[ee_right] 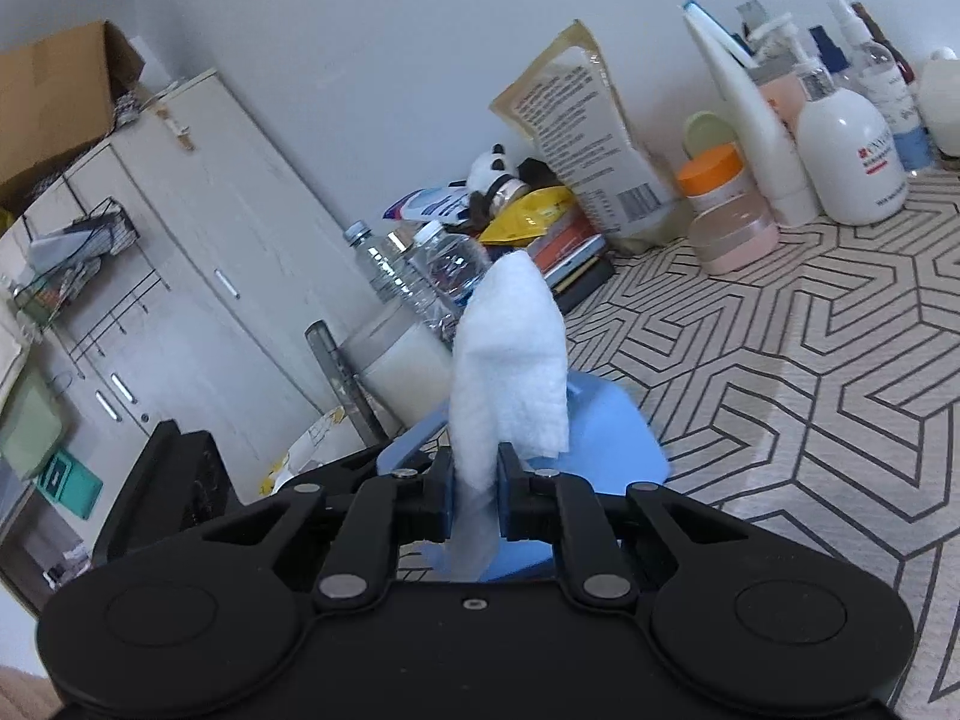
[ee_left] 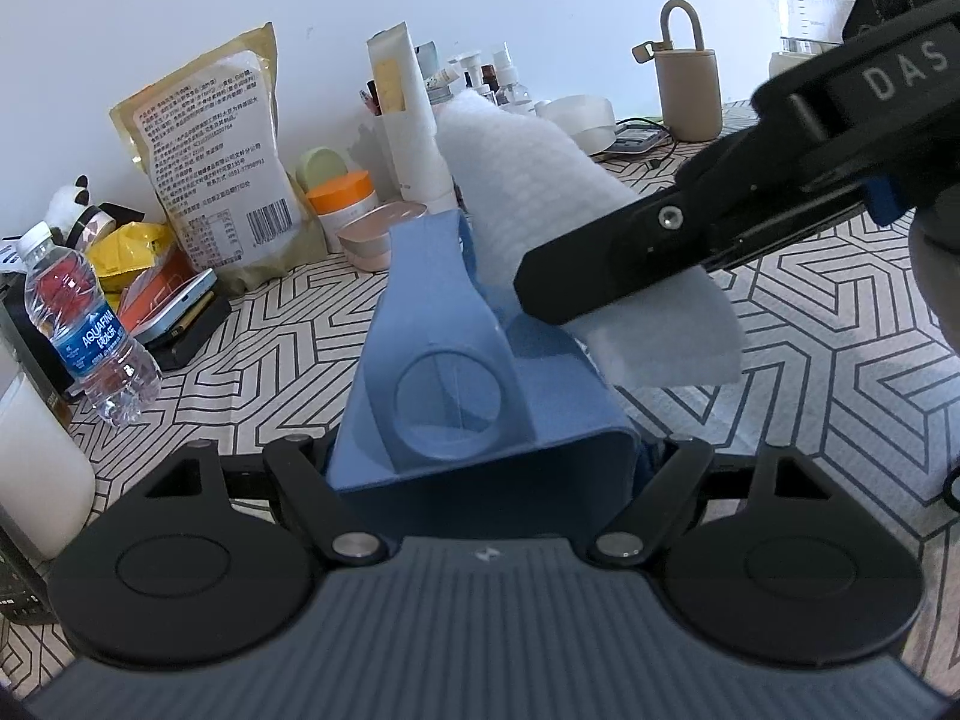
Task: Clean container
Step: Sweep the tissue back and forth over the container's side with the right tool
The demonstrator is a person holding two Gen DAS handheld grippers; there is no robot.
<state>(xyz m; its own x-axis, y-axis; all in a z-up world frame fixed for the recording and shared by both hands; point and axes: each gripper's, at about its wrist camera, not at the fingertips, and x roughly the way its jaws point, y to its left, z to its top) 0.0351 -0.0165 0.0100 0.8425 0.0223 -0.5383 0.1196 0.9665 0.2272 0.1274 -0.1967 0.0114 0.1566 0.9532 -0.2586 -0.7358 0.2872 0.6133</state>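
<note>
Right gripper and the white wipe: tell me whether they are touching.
Touching. The right wrist view shows the right gripper with its fingers pinched on the white wipe, which stands up between them.

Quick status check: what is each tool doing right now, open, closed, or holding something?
Left tool: closed on the blue container.
Right tool: closed on the white wipe, at the container.

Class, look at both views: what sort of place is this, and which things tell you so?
Probably a lived-in bedroom or dorm room: toiletry bottles crowd a patterned tabletop, and a pale wardrobe stands against the wall.
</note>
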